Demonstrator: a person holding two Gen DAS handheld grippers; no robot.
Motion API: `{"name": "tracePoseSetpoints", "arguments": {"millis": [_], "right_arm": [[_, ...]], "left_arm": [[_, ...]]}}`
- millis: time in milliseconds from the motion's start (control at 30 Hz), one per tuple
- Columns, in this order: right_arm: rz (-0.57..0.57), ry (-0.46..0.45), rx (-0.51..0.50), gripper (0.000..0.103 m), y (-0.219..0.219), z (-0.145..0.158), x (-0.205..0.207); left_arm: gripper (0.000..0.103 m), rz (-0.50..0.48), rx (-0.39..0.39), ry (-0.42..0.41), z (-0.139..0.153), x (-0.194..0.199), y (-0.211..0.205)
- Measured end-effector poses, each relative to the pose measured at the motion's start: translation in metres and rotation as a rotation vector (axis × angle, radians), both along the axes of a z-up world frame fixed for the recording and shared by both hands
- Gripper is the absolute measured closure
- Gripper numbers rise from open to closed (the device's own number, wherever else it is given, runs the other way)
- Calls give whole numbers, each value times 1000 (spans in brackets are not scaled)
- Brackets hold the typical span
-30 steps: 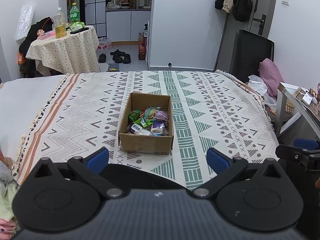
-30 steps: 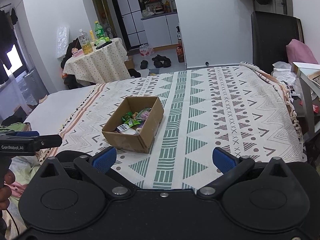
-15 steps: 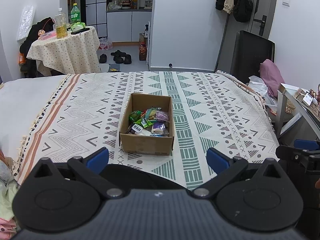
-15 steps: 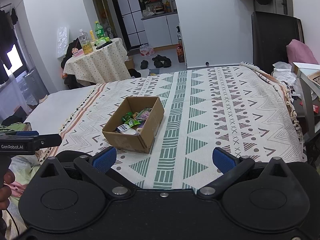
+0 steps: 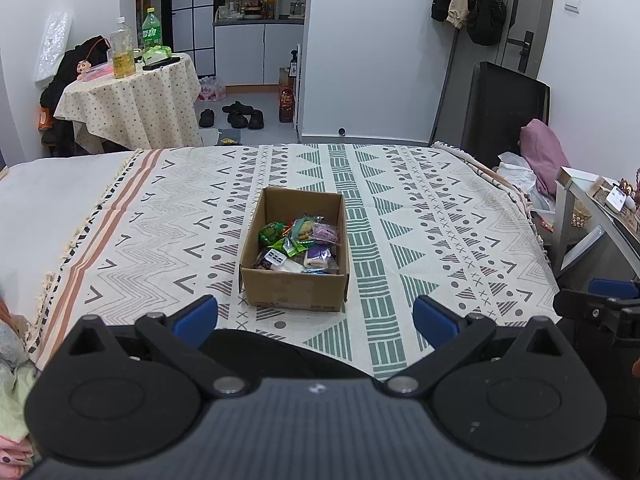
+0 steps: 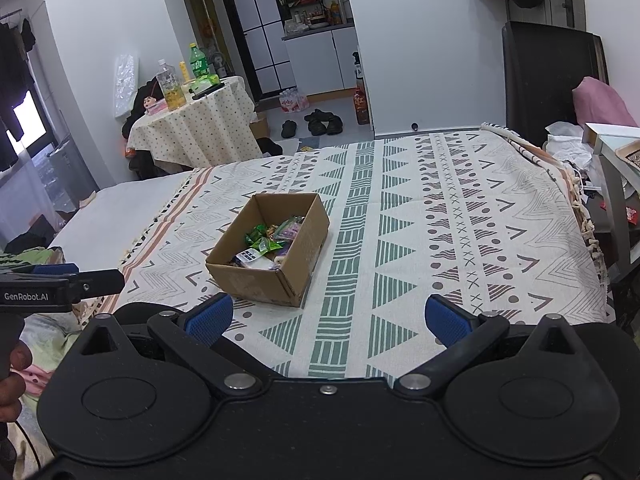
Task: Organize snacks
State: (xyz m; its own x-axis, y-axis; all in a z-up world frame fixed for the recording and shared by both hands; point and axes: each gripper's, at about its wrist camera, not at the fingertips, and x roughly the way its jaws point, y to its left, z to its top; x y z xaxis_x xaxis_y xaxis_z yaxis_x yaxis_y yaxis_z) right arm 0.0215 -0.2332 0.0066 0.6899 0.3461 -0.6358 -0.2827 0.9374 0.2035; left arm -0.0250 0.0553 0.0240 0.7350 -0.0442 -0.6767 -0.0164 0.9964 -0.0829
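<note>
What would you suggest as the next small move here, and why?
Probably ease the left gripper forward toward the cardboard box: both grippers are open and empty, short of it, and the snack packets lie inside.

Both wrist cameras looked forward along spread blue-tipped fingers, from just off the near edge of the patterned bed cover (image 5: 440, 216). The left view faced the cardboard box (image 5: 294, 288) squarely; the right view stood further right and saw it corner-on (image 6: 260, 284). Both shared the box, the cover, the round table (image 6: 196, 128) and the doorway. Each caught the other gripper at its frame edge.
</note>
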Motion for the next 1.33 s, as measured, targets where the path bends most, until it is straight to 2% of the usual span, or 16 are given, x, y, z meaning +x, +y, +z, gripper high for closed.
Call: {"name": "tracePoseSetpoints", "arguments": {"millis": [1100,1333], "right_arm": [[-2,6,-3,0,-1,1,1],[1,21,0,0,0,-8,5]], "left_arm": [[0,-4,-3,-1,0,0,-2],[0,-5,-9,3,-3,2,2]]}}
